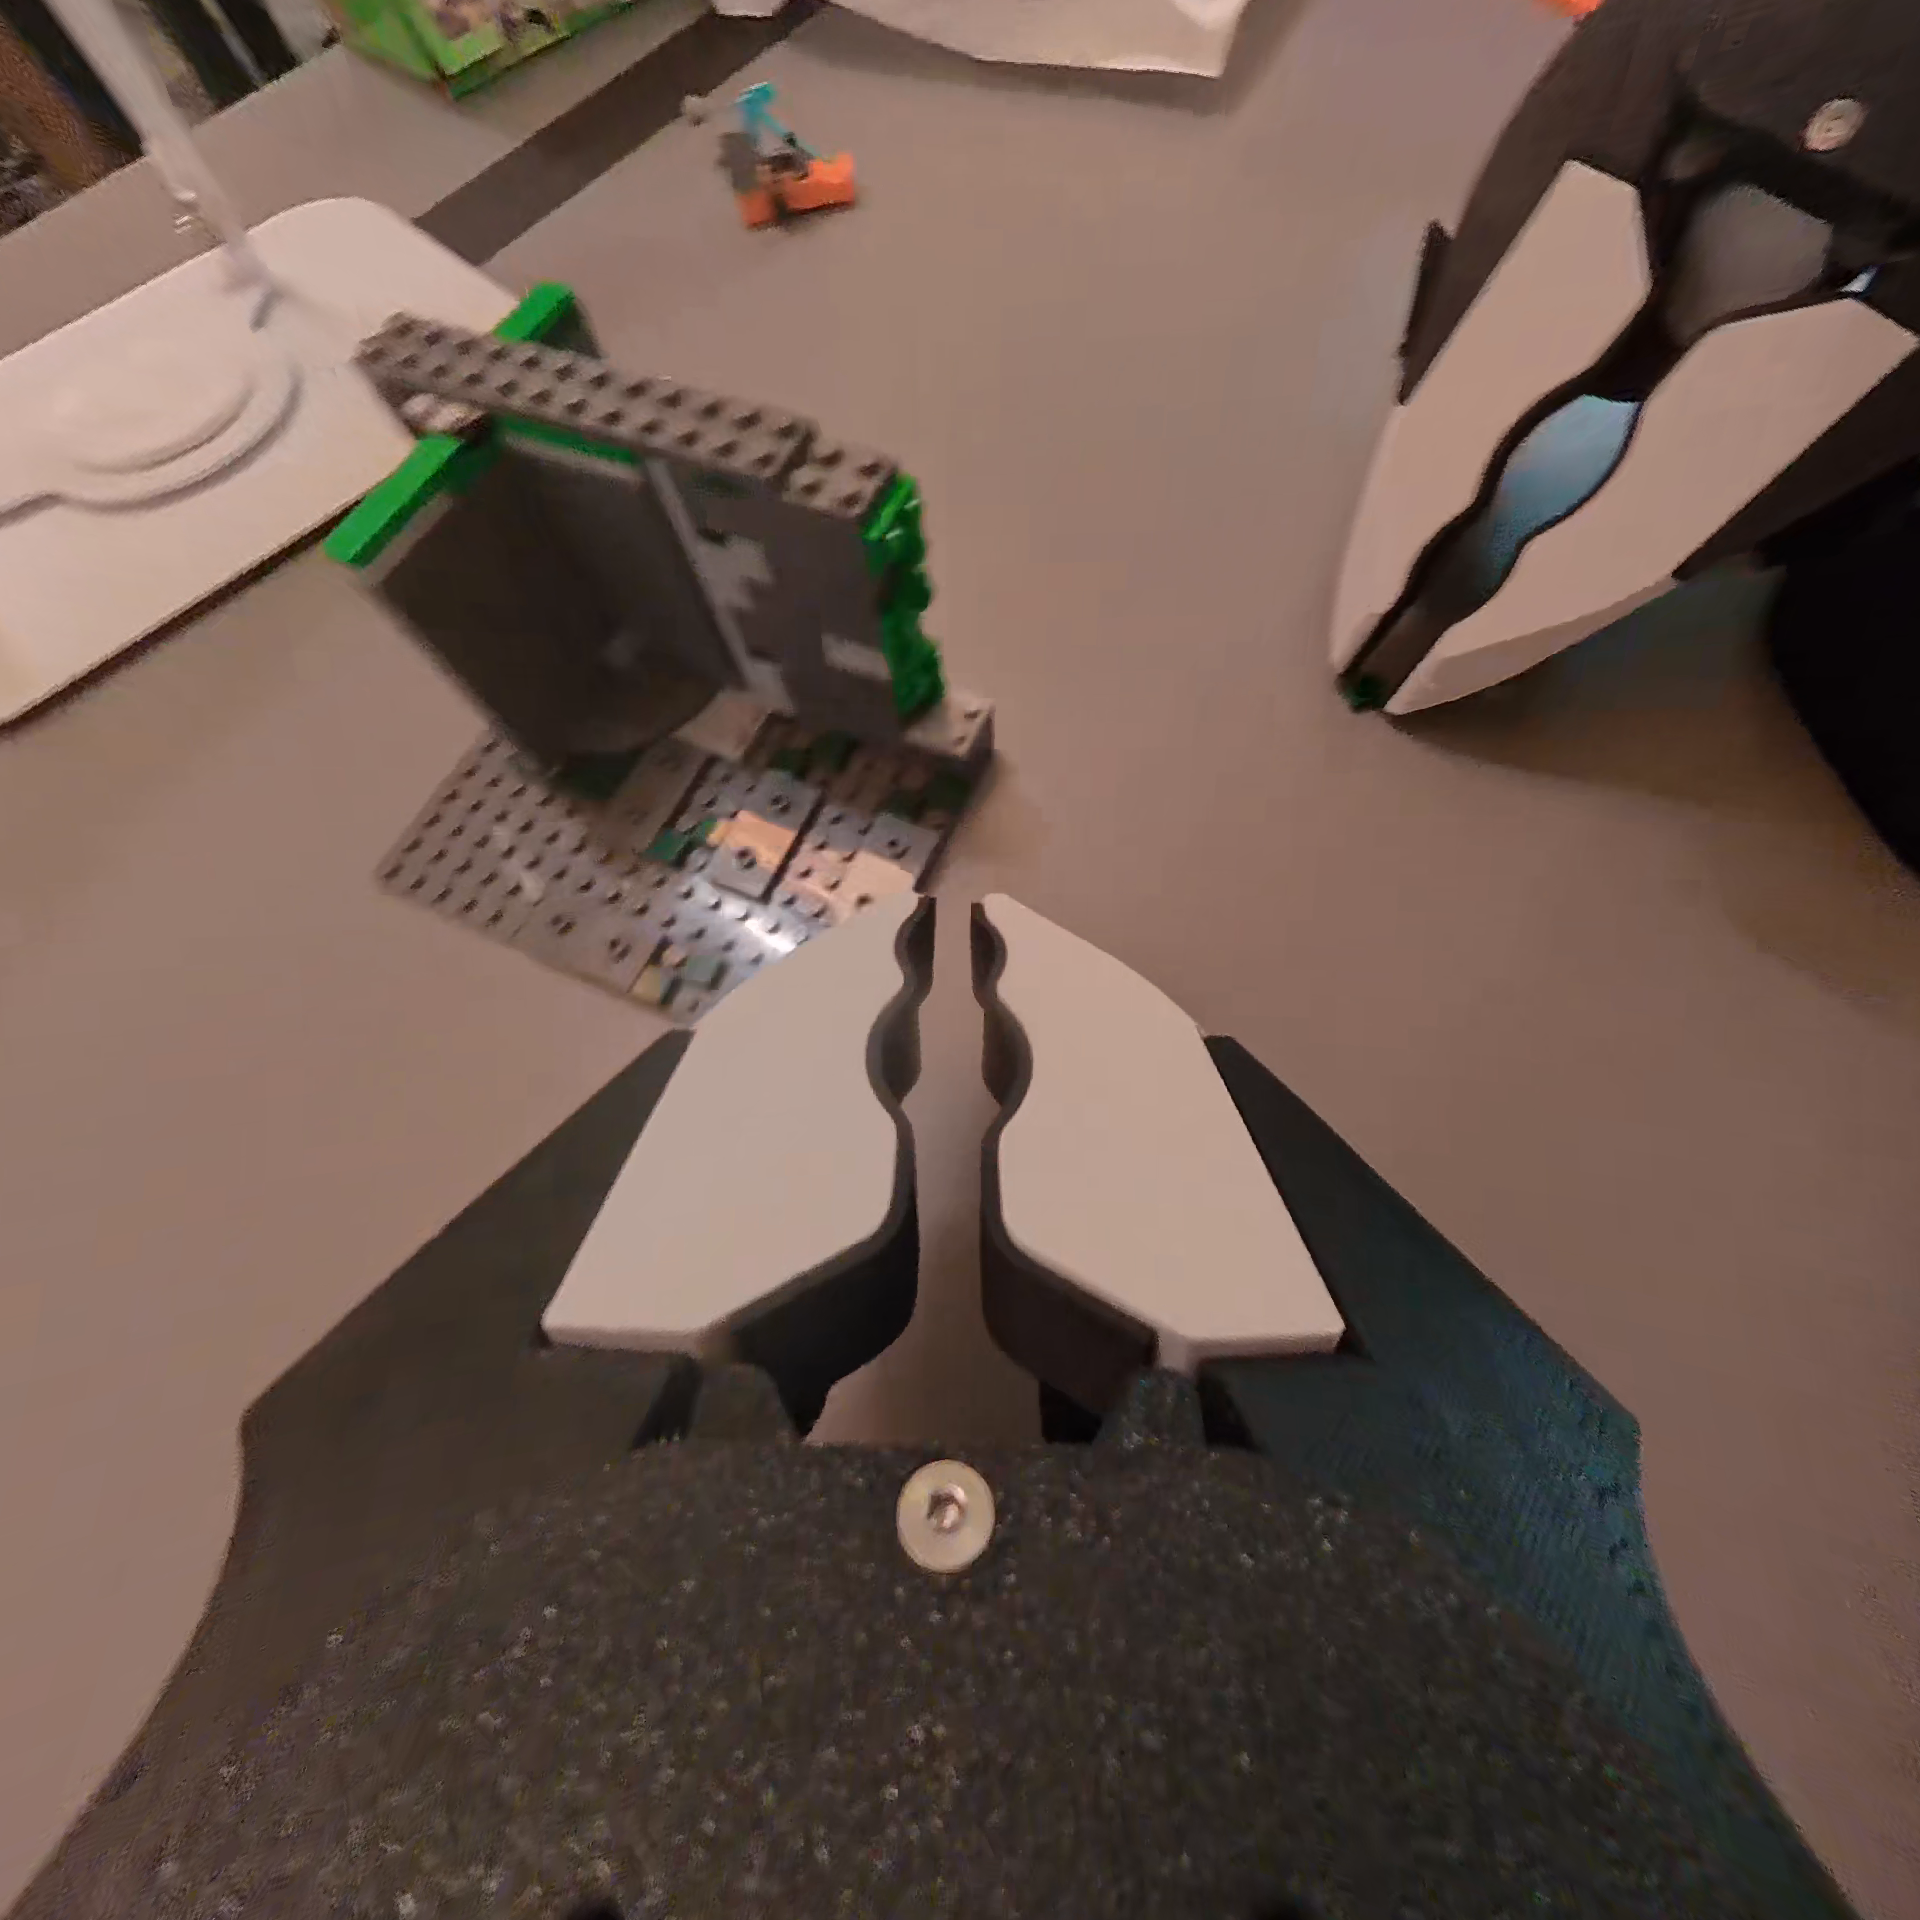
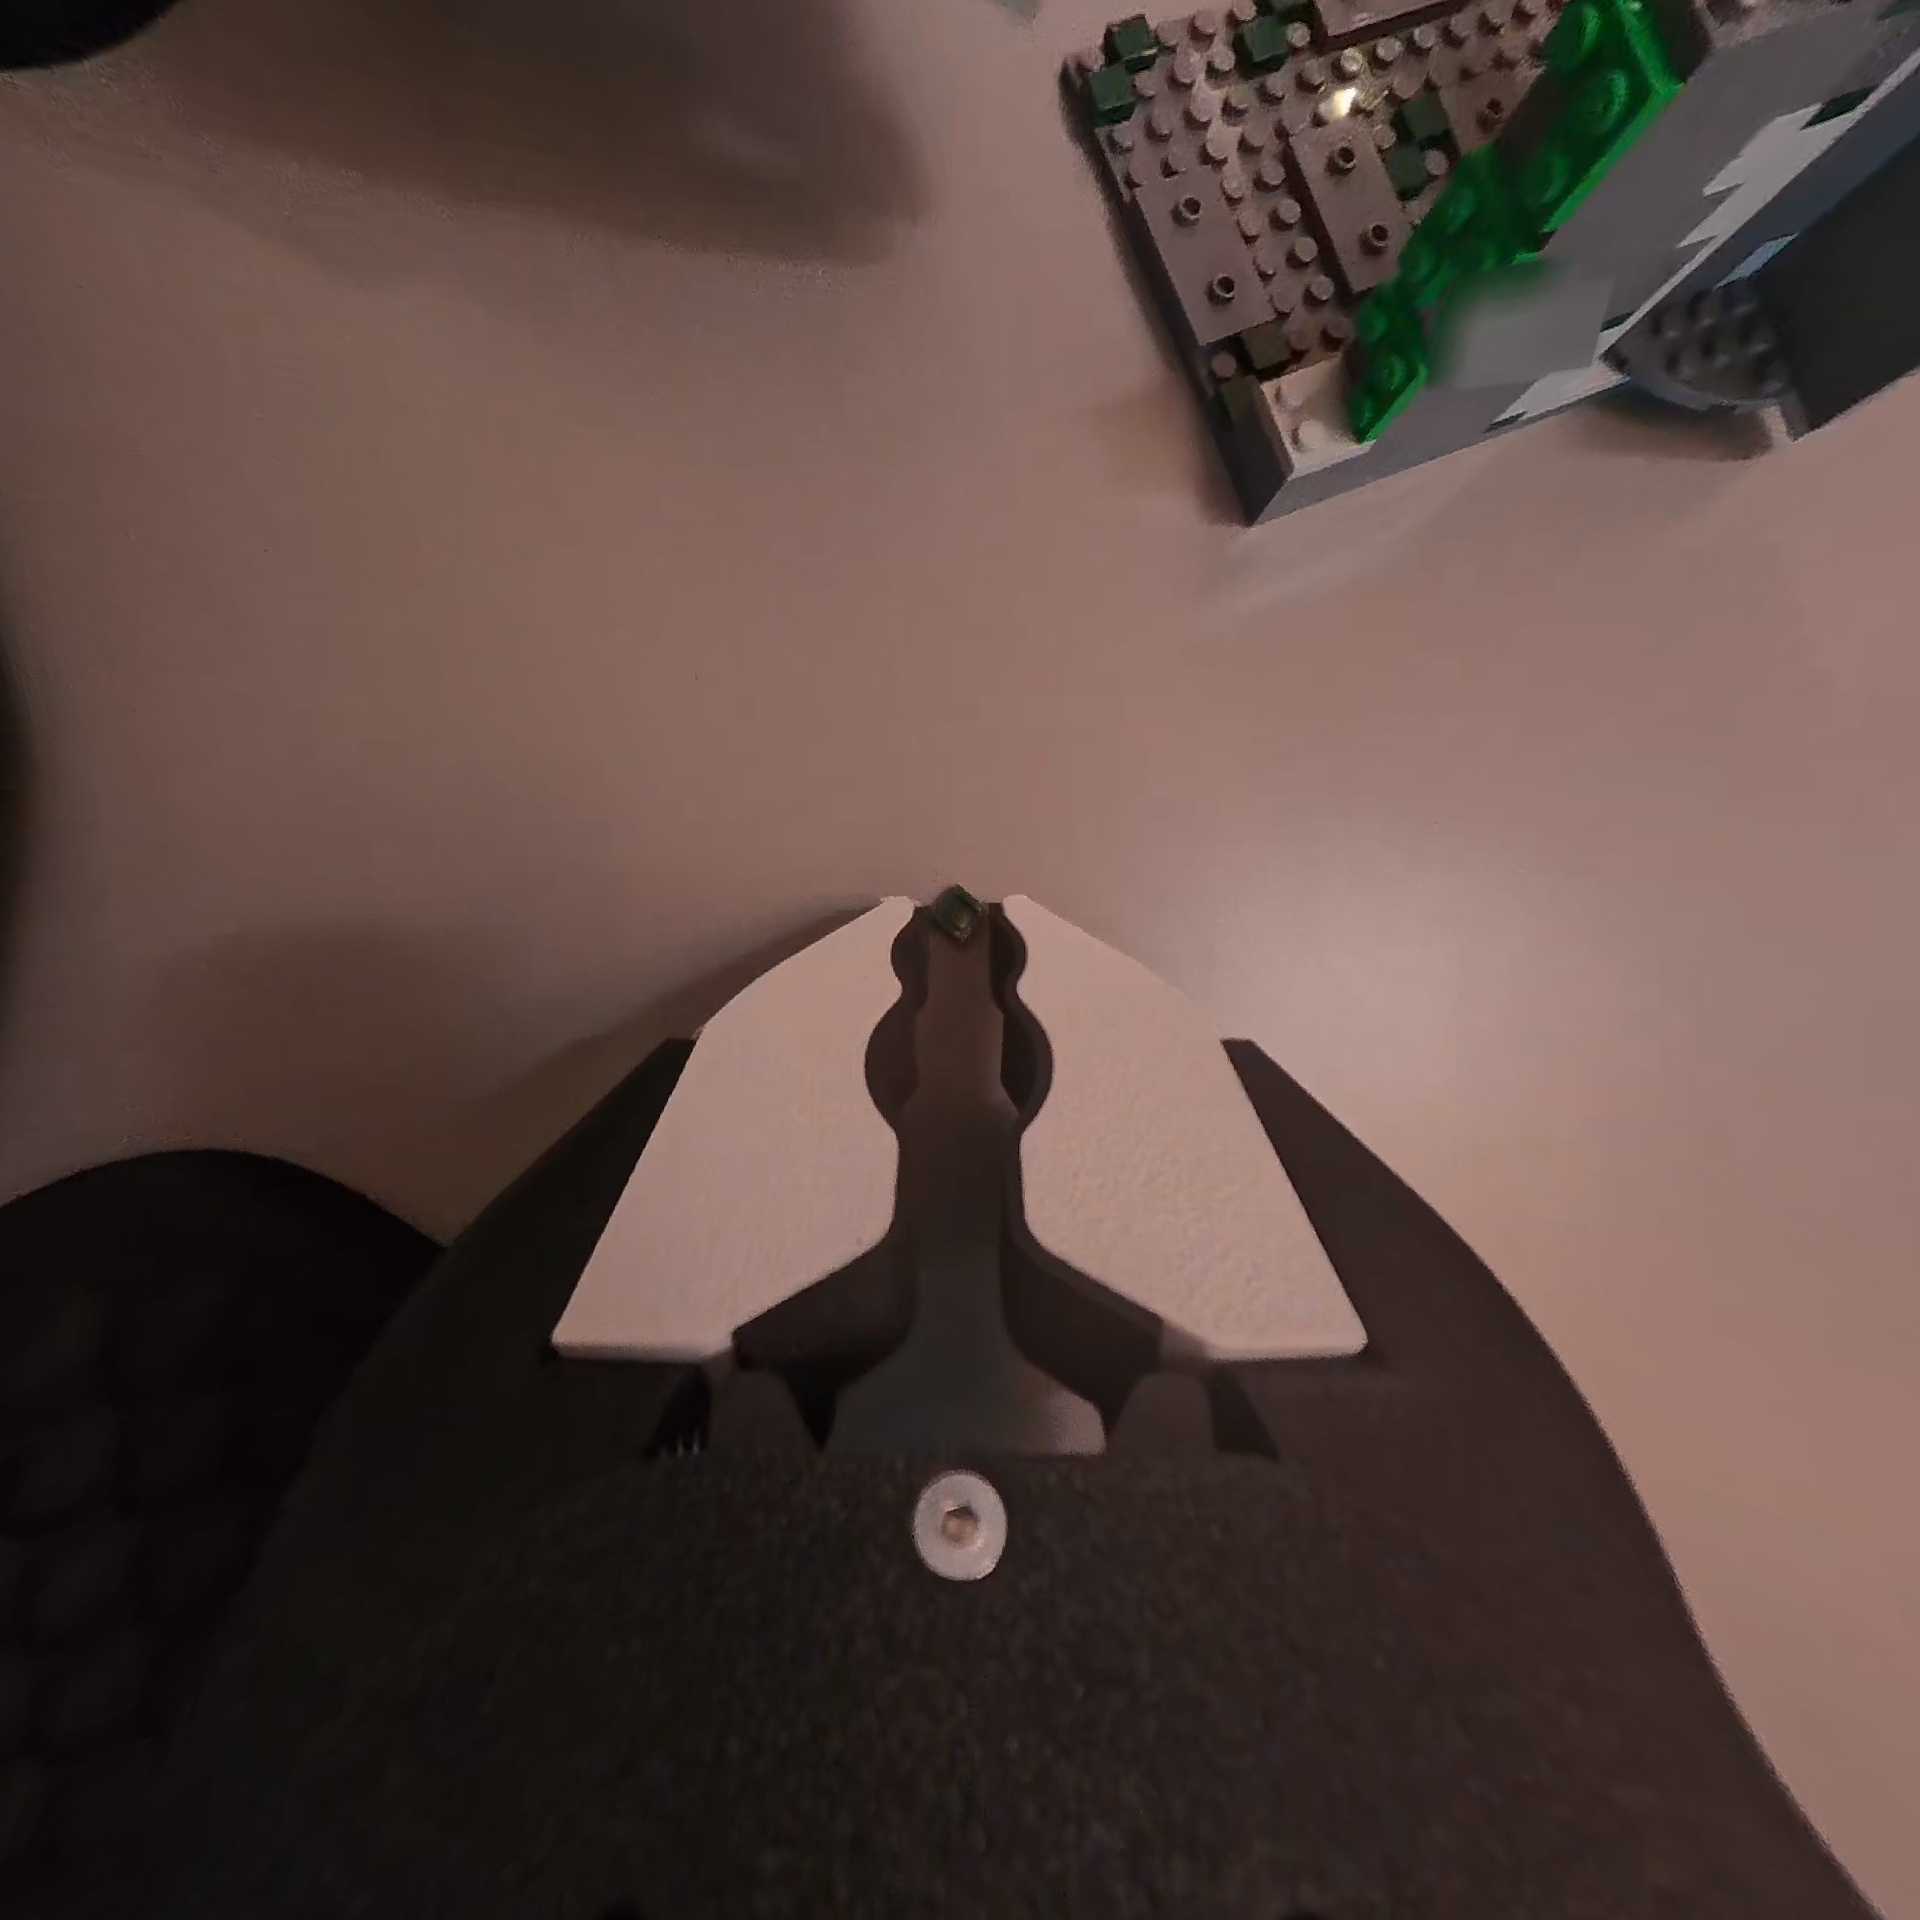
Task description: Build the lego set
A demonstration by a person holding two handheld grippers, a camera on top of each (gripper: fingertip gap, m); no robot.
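A tiny dark green square plastic stud piece (image 2: 956, 914) was clamped between the very tips of the right tool (image 2: 954, 906), held low over the pale grey surface (image 2: 727, 644), well short of the grey and green plastic brick model (image 2: 1455, 239). The tip-only hold was probably chosen so that the piece's underside stayed free for pressing onto studs. The piece was too small for a long axis to be made out; its flat face was turned roughly towards the camera.

The model was seen ahead and to the right of the right tool. In the left wrist view its dark grey studded baseplate (image 1: 540, 883) lay flat, and a grey wall panel edged in bright green (image 1: 665, 561) leaned over it, its long edge running away from the left tool (image 1: 951, 909). That tool was held empty just beside the baseplate's near corner, jaws slightly apart, likely ready to steady the model. A small orange and teal brick cluster (image 1: 790, 171) was set well beyond the model.
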